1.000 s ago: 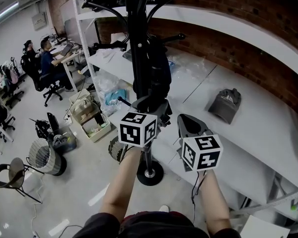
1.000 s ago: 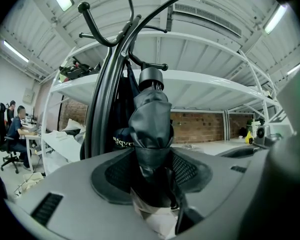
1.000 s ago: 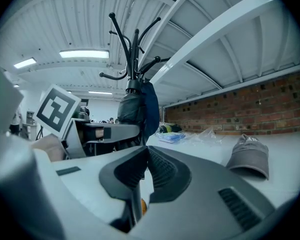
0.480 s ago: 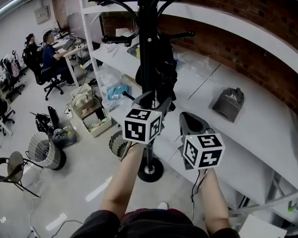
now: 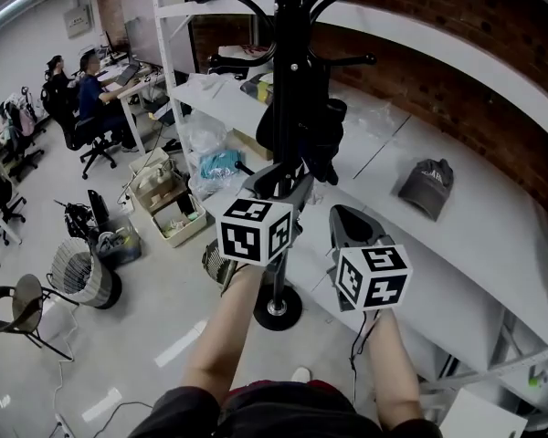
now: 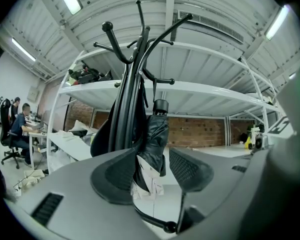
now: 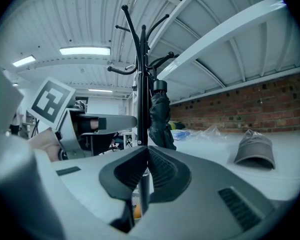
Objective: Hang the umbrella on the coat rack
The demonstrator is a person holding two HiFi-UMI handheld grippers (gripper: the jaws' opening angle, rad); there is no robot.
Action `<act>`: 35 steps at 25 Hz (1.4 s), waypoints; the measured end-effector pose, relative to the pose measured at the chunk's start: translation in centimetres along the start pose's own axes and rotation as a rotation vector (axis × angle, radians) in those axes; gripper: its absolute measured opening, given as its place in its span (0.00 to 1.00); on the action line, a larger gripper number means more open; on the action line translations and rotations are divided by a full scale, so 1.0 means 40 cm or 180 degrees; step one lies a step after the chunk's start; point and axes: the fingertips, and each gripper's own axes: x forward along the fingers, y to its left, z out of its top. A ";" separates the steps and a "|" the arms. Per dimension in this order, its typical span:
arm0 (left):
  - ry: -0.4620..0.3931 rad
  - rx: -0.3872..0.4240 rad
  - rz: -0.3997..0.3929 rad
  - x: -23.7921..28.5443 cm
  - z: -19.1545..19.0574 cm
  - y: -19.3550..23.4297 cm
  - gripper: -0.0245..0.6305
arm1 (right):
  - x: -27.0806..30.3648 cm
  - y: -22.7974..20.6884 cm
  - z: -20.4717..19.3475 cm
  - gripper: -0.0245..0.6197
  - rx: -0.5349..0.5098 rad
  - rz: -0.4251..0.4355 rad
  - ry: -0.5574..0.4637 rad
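Change since earlier: coat rack [image 5: 290,53] and umbrella [image 5: 301,130] sit further right in the head view than a second ago, and the jaws of the left claw [image 6: 152,159] have just been opening.
Umbrella, place: hangs on the coat rack close beside the pole, under one of the short hook arms. How it is caught on the hook cannot be made out.
Umbrella, axis: long axis upright, round black end uppermost, folded canopy and a pale tag below.
Left claw, state: jaws spread wide. The umbrella's lower part shows in the gap between them, but neither pad presses on it.
Right claw [image 7: 146,156], state: jaws pressed together, nothing between them.
Key relation: the umbrella lies straight ahead of the left claw, in line with its gap and crosswise to the way it points. For the right claw it lies further off and a little to the right of its line, with the rack pole dead ahead. The left hand is the nearer.
Other items: grey cap [image 5: 426,185] on the white tabletop [image 5: 493,245], well apart from the rack.
Stage, judged: hanging looks done; what remains is likely drawing the left claw straight back without brushing the canopy.
Risk, judged: a sideways pull could swing the umbrella off its hook.
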 end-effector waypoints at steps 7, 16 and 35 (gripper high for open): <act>-0.0023 -0.0021 -0.0078 -0.045 -0.006 0.007 0.31 | -0.012 0.035 0.006 0.07 -0.0026 -0.0063 -0.0029; -0.0001 0.0091 -0.0154 -0.114 -0.030 0.003 0.12 | -0.048 0.071 0.008 0.07 0.0019 -0.0178 -0.0084; -0.0012 0.0182 -0.0298 -0.315 -0.068 -0.034 0.05 | -0.154 0.204 -0.029 0.07 0.0221 -0.0288 -0.0222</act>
